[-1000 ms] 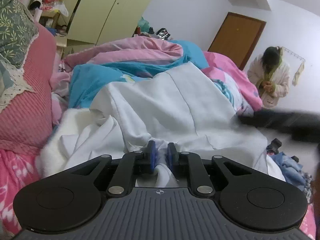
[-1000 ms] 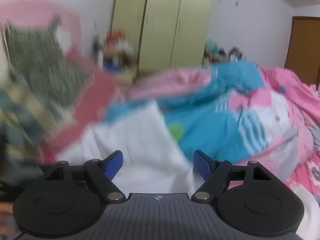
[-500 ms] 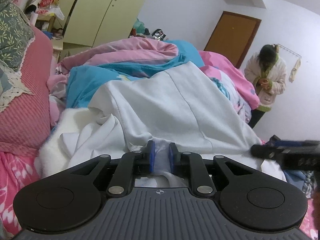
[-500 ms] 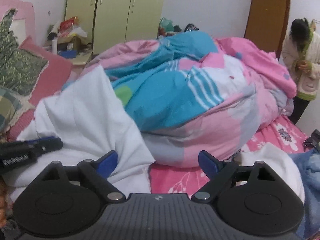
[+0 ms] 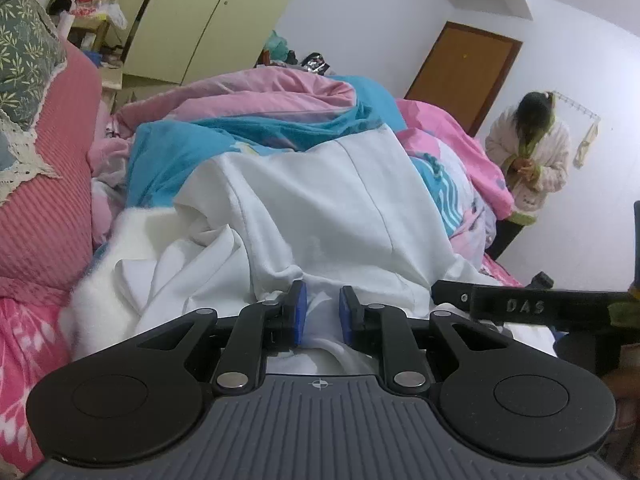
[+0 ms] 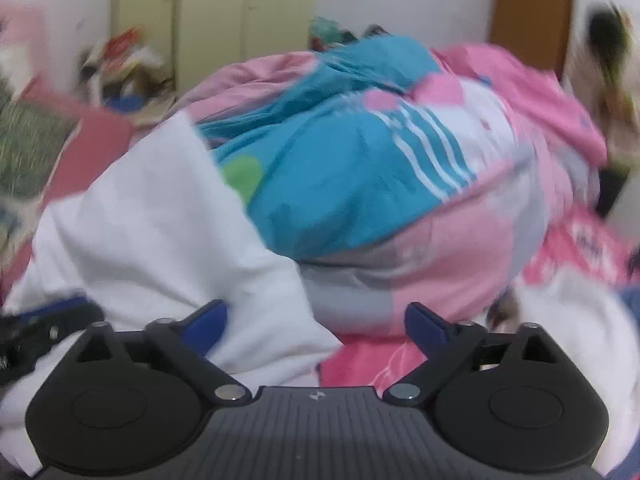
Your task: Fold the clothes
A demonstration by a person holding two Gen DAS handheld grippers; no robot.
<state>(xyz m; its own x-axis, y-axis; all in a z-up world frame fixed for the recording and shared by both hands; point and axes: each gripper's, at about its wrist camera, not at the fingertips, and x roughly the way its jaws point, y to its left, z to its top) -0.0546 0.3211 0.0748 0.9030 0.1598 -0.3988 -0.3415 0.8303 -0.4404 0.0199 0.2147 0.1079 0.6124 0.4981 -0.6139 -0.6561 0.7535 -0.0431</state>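
A white garment point(image 5: 320, 208) lies spread over the heaped quilt on the bed. My left gripper point(image 5: 322, 312) is shut on a bunched fold at its near edge, and white cloth fills the narrow gap between the blue pads. From the right, a black finger of my right gripper point(image 5: 520, 306) reaches in close beside it. In the blurred right wrist view, my right gripper point(image 6: 316, 320) has its jaws wide and still opening. A corner of the white garment point(image 6: 160, 232) lies just beyond and below them, and the pads do not press on it. The left gripper point(image 6: 40, 328) shows at the left edge.
A pink and blue quilt point(image 6: 360, 180) is piled up behind the garment. Pink pillows point(image 5: 40, 200) stand at the left. A person point(image 5: 532, 160) stands by the brown door point(image 5: 460, 76). Pale green wardrobes point(image 5: 192, 20) line the far wall.
The right gripper has swung in from the right, ending close beside the left gripper, and its jaws have spread wider. The left gripper has held still on the cloth.
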